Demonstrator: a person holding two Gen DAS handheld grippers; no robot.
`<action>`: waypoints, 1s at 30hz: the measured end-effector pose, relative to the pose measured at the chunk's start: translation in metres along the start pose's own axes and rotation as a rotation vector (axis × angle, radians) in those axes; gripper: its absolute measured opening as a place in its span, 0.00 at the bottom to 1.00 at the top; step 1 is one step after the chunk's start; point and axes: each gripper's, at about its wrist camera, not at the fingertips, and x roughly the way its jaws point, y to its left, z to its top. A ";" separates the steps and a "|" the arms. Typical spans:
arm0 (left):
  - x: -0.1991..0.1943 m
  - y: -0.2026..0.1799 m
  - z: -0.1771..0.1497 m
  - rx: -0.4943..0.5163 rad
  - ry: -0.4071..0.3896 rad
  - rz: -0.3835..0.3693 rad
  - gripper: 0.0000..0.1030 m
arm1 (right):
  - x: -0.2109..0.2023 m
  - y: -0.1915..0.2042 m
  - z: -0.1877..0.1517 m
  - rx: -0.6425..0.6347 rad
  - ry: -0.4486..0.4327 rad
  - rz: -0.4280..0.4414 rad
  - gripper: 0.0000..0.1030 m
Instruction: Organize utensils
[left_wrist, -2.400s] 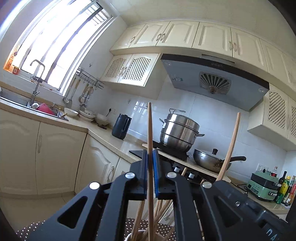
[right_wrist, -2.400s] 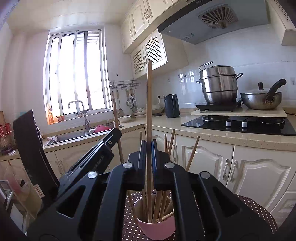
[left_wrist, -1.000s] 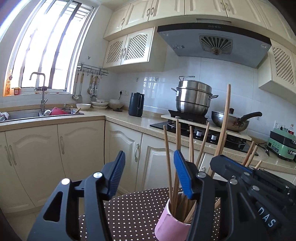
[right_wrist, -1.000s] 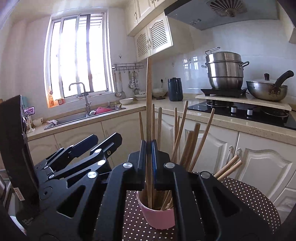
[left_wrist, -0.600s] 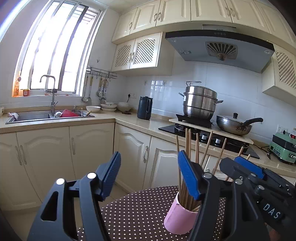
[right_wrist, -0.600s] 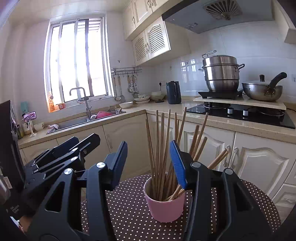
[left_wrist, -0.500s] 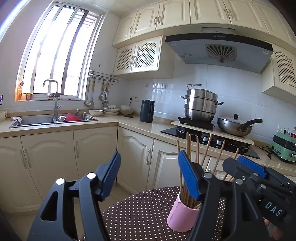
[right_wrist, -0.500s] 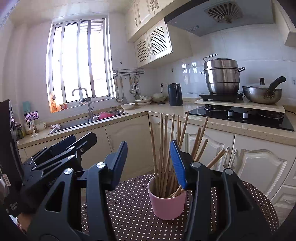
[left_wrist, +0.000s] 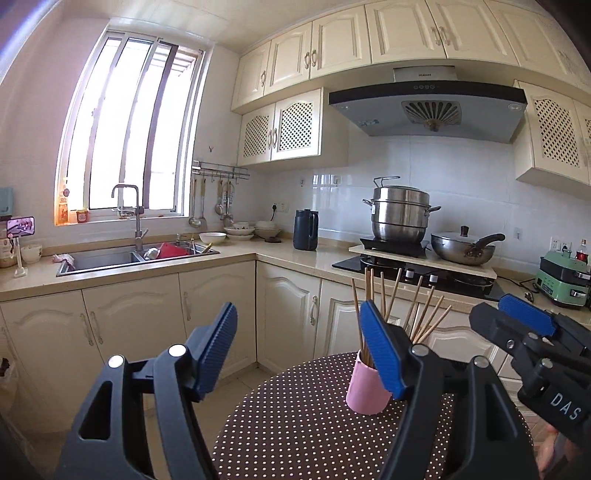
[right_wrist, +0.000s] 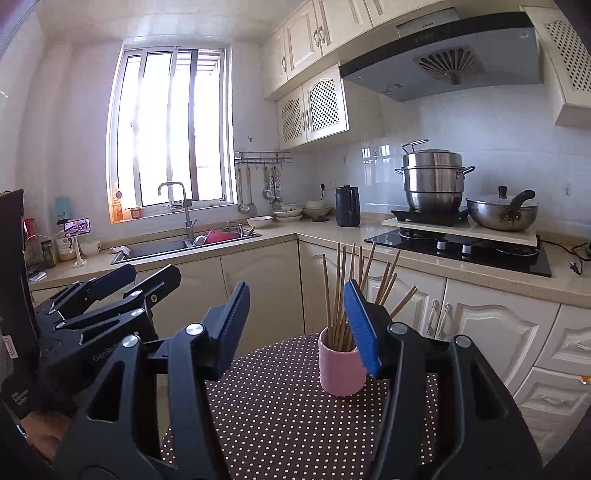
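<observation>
Both tools are off the cup now. The left gripper (left_wrist: 299, 350), black with blue ribbed pads, has just been spreading its jaws and they stand wide apart, nothing between them. The right gripper (right_wrist: 299, 325), same build, has also just been opening, and its jaws are released and empty too.

The small pink cylindrical cup (right_wrist: 341, 369) stands upright on the round table with the dark brown, white-dotted cloth (right_wrist: 280, 413), near the table's far edge. The bundle of long wooden chopsticks (right_wrist: 341, 291) sits inside the cup, fanned out, tips leaning towards the black glass stovetop (right_wrist: 461, 249) on the counter behind the cup. Each gripper hovers on the near side of the cup, clear of it, left and right of one another.
</observation>
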 end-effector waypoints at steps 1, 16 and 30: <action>-0.012 0.001 0.000 0.009 -0.004 0.003 0.69 | -0.009 0.004 0.000 -0.010 -0.005 -0.008 0.55; -0.122 0.004 -0.008 0.096 -0.054 -0.001 0.73 | -0.103 0.055 -0.007 -0.091 -0.079 -0.084 0.72; -0.191 0.014 -0.002 0.054 -0.123 -0.017 0.76 | -0.163 0.085 -0.015 -0.141 -0.159 -0.157 0.81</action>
